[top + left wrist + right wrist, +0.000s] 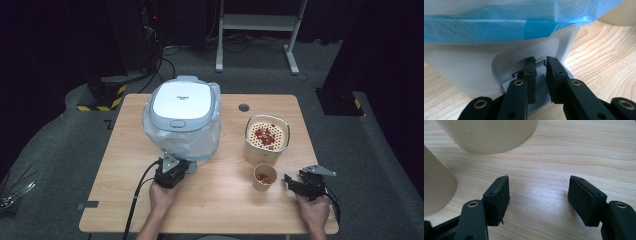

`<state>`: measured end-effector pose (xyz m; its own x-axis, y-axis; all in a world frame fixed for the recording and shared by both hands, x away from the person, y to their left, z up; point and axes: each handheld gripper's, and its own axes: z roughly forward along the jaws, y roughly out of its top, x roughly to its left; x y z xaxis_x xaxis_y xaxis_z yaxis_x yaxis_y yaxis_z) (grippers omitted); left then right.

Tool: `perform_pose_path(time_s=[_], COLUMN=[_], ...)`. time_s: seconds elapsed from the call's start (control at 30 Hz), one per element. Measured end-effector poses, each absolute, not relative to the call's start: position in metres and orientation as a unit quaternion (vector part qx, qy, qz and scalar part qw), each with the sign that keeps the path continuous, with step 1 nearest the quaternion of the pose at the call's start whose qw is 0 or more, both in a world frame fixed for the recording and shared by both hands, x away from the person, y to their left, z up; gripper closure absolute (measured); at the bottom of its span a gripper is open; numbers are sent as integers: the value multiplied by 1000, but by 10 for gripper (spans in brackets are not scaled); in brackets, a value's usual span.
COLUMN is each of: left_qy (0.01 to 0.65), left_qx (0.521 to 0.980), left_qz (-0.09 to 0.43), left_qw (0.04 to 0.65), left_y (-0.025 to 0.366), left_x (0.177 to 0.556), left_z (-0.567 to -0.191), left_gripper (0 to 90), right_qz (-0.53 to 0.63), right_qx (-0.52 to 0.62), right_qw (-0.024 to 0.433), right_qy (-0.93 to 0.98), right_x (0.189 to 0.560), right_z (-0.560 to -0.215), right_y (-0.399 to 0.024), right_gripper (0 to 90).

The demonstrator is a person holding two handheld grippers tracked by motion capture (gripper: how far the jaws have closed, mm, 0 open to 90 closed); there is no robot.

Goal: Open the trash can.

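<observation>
A white pedal bin (181, 102) lined with a bluish plastic bag (212, 132) stands at the table's back left, lid down. My left gripper (176, 167) is at the bin's base. In the left gripper view its jaws (540, 61) stand open by only a narrow gap, reaching into the recess above the ribbed pedal (541, 90) with nothing pinched between the pads. My right gripper (292, 182) rests at the front right, just right of a paper cup (264, 176) holding red pieces. It is open (539, 182) over bare wood, with the cup (436, 185) to its left.
A beige container (267, 135) with a perforated insert and red pieces stands behind the cup, and its wall (489, 135) rises ahead of the right jaws. A round cable hole (243, 107) is in the wooden table (225, 200). A white desk frame (257, 22) stands on the floor beyond.
</observation>
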<state>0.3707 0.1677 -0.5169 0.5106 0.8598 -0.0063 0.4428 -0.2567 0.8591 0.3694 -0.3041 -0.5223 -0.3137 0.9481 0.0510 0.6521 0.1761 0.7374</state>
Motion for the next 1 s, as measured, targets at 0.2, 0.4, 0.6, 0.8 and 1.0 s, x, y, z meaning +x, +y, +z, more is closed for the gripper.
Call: perform_pose_path(time_s=[0.2,0.4,0.6,0.8,1.0], left_qy=[429,428,424,426,426], left_qx=[755,753,755,753,758], left_qz=[245,246,251,250,249], left_qw=[431,434,433,434,427], left_y=[168,168,166,166,164], left_x=[370,370,371,371,371], left_z=[-518,-519,-519,-520,-518], left_gripper=[785,787,831,839,846], right_qz=[341,341,343,343,342], right_qx=[544,544,543,542,544], right_qw=[217,217,216,216,216], right_qy=[735,735,735,736,735], right_x=[369,369,370,370,370], right_z=[-522,-522,-522,-522,-522], right_y=[-304,-304,-305,-305,-304], right_gripper=[340,340,339,339,339])
